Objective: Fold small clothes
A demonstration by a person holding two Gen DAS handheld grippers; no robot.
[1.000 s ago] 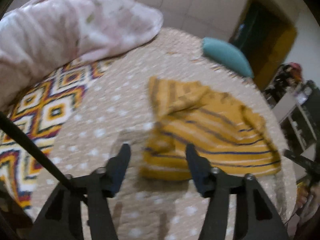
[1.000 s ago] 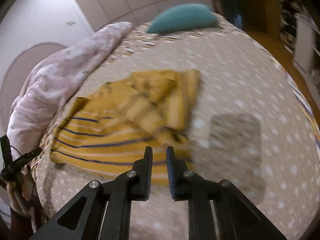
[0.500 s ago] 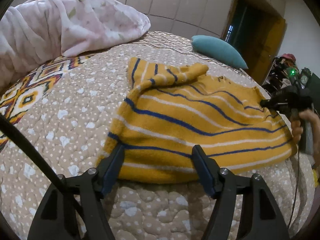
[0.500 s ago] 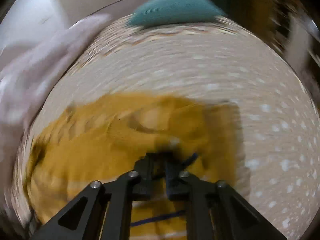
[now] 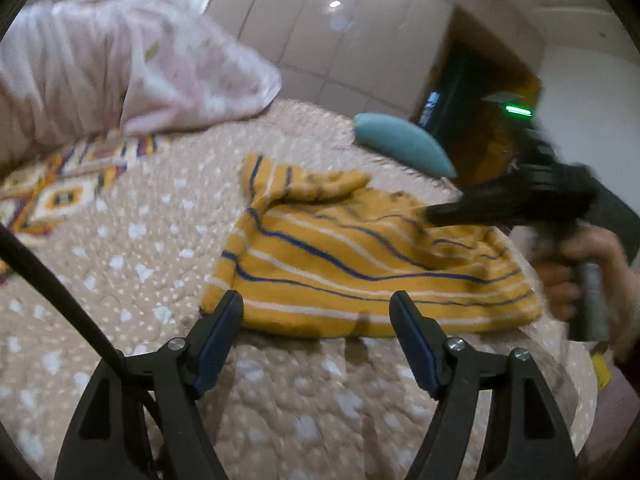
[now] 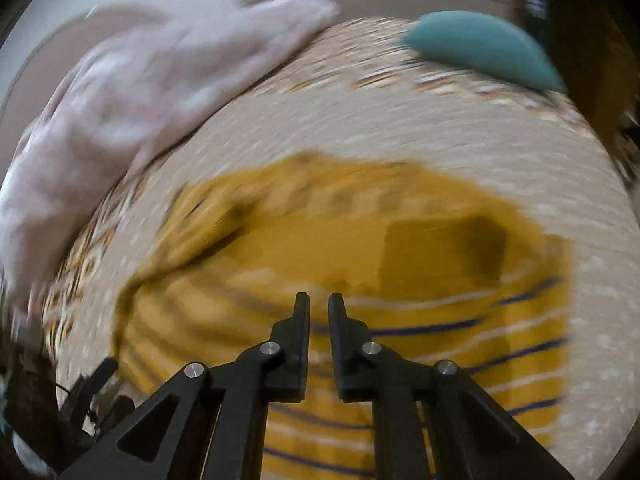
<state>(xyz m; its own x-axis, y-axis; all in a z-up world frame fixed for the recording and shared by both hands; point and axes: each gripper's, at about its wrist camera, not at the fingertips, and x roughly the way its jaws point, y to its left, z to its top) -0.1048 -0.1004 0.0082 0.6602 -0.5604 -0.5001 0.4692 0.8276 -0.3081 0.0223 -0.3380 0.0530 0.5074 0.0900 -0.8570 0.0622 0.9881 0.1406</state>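
Mustard-yellow striped sweater (image 5: 360,264) lies part-folded on the quilted bedspread (image 5: 120,248), left gripper (image 5: 316,312) spread wide at its hem, right gripper (image 6: 319,308) nearly closed, apparently empty; next, grasp an edge.

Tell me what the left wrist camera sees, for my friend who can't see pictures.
A yellow striped sweater lies on a dotted beige bedspread, just beyond the open left claw. The right claw, held in a hand, reaches over the sweater's far side. A pink blanket and a teal pillow lie behind.
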